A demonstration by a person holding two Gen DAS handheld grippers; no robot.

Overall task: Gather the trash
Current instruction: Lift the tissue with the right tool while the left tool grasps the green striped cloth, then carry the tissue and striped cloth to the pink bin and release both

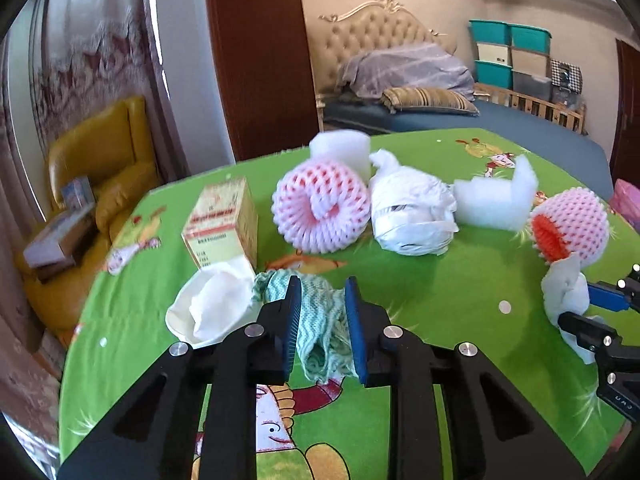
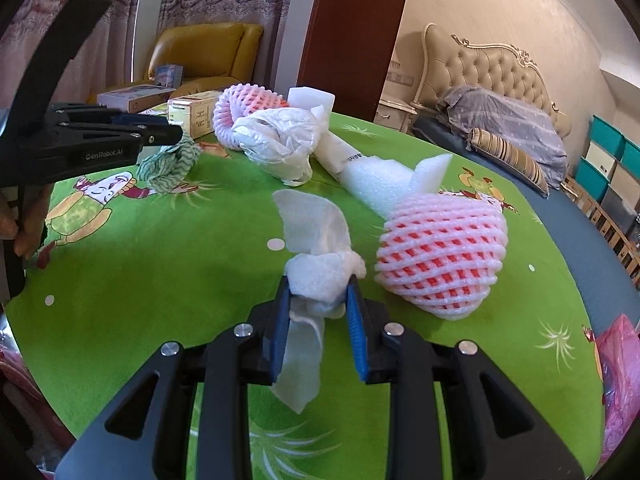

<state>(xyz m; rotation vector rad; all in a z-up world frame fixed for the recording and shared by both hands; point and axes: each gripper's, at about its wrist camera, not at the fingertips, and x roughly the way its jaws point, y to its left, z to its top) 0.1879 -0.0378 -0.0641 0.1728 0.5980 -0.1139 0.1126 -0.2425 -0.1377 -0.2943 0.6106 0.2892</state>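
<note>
A bedroom with a tufted cream headboard [image 1: 380, 28] and a yellow leather armchair [image 1: 100, 160] lies behind a round tabletop [image 1: 440, 304] covered in a bright green cartoon-print cloth, and the trash is strewn across it. Taking the crumpled white plastic bag [image 1: 412, 212] near the middle as the landmark: a rolled pink foam fruit net [image 1: 320, 208] touches its left side, with a white foam block [image 1: 340, 150] just behind that net and a small yellowish cardboard box [image 1: 220, 224] farther left; a bent white foam sheet [image 1: 496, 196] lies just right of the bag, and a second pink foam fruit net with an orange core [image 1: 568, 228] sits beyond it. In front of the bag, the left hand-held gripper [image 1: 322, 332] is clenched on a green-and-white wavy-patterned cloth rag [image 1: 324, 320], beside a crumpled white tissue [image 1: 208, 308]. Right of the bag, the right hand-held gripper [image 2: 318, 320] is clamped on a twisted white foam wrapper [image 2: 320, 276]. No bin is clearly identifiable; a pink plastic bag [image 2: 620, 368] shows at the table's edge. Judging by this, collection is at an early stage: two pieces are in grasp, none visibly disposed of, and most items are left.
</note>
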